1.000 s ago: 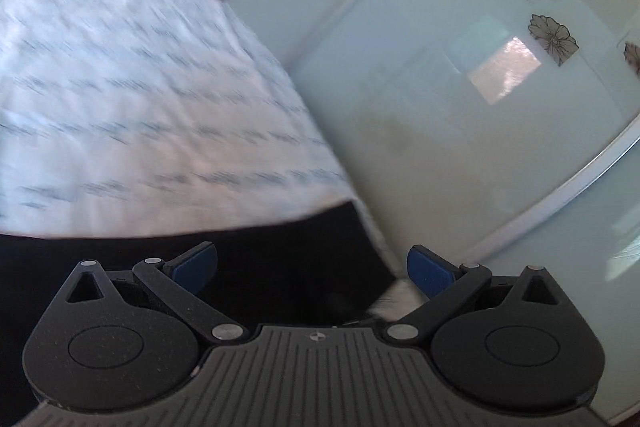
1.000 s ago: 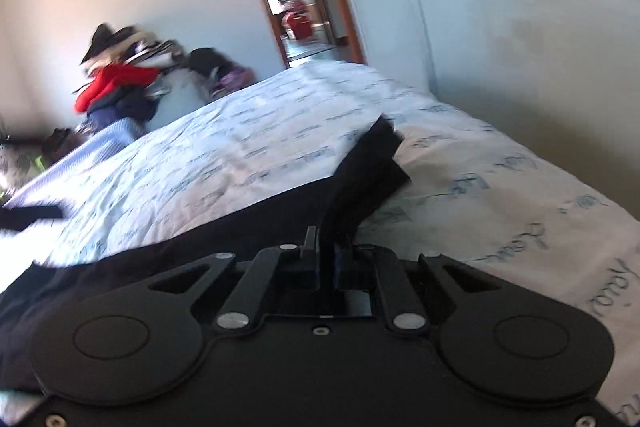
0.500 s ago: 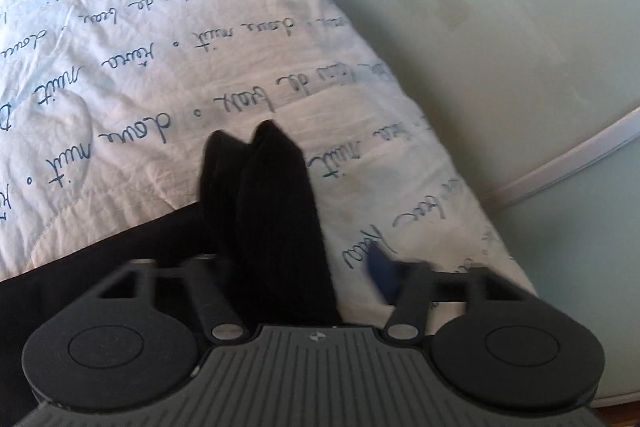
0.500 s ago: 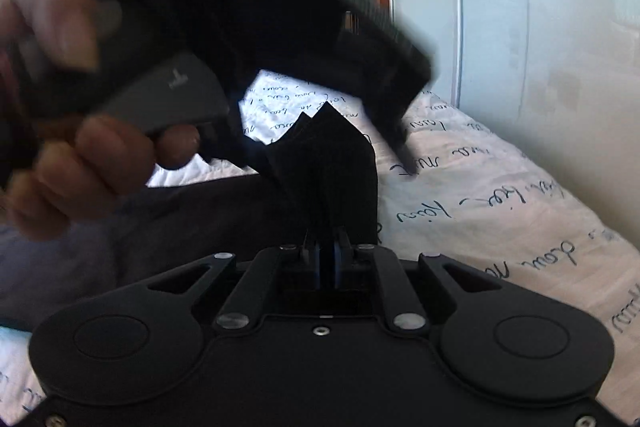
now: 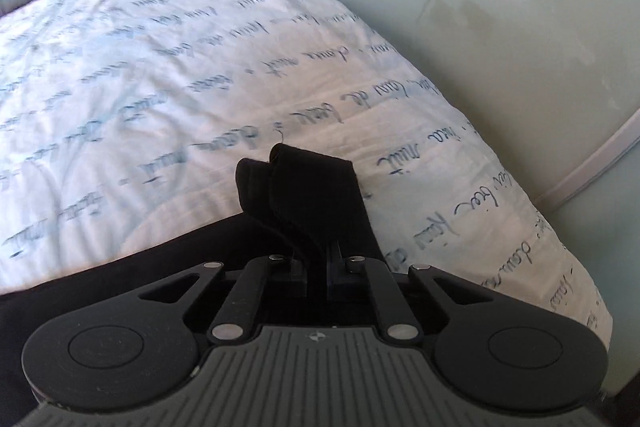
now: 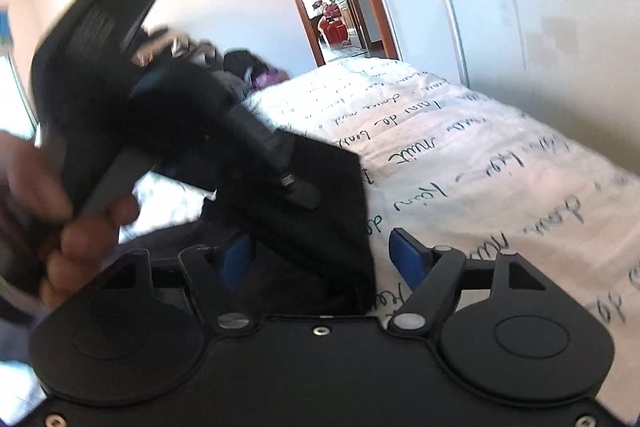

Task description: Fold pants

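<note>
Black pants (image 5: 304,195) lie on a white bedcover with blue script (image 5: 160,67), one bunched end lifted off the bed. My left gripper (image 5: 316,267) has that end pinched between its jaws, which are still closing on the cloth. In the right wrist view the same end of the pants (image 6: 328,219) lies between the blue pads (image 6: 408,259) of my right gripper (image 6: 324,259). Its jaws are opening and the pads stand clear of the cloth. The left gripper (image 6: 296,187) comes down onto the pants from the upper left, held by a hand (image 6: 80,227).
Pale sliding wardrobe doors (image 5: 500,27) run close along the bed's right edge. A wood-framed doorway (image 6: 328,7) opens beyond the bed's far end. Piled clothes (image 6: 240,67) sit against the far wall on the left.
The left gripper came down over the raised end of the pants and closed on it. The right gripper, shut on that end before, has spread its jaws.
</note>
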A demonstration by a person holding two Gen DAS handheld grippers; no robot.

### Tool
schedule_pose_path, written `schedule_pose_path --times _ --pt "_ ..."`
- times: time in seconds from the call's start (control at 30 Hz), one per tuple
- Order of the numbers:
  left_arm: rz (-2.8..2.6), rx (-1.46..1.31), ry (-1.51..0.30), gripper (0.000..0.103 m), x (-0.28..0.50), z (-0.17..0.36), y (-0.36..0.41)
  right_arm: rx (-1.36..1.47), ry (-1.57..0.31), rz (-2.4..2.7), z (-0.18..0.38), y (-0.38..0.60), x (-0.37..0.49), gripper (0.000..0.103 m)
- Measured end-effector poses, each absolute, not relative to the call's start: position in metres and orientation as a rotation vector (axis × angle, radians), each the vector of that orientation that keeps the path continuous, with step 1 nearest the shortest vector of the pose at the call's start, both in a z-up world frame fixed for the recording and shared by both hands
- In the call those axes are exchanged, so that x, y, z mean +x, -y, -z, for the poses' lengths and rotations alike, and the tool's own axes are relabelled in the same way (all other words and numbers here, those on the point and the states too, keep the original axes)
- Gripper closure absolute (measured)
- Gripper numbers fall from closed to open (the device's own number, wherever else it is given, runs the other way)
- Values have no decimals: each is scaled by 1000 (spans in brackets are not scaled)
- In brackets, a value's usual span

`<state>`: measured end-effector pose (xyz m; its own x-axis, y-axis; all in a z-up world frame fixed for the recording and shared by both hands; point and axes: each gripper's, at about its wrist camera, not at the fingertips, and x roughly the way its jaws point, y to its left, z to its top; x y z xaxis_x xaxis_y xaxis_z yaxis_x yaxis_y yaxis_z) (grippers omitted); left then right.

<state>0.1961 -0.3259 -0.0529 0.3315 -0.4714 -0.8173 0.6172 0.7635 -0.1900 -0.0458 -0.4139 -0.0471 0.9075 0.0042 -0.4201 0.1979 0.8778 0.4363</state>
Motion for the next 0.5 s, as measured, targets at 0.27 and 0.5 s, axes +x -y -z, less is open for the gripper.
schedule_pose_path --times 0.27,0.5 --pt "654 202 -925 93 178 42 233 662 -473 42 43 413 -60 27" --pt "509 137 -1029 92 198 56 90 670 -511 -14 39 392 -55 24"
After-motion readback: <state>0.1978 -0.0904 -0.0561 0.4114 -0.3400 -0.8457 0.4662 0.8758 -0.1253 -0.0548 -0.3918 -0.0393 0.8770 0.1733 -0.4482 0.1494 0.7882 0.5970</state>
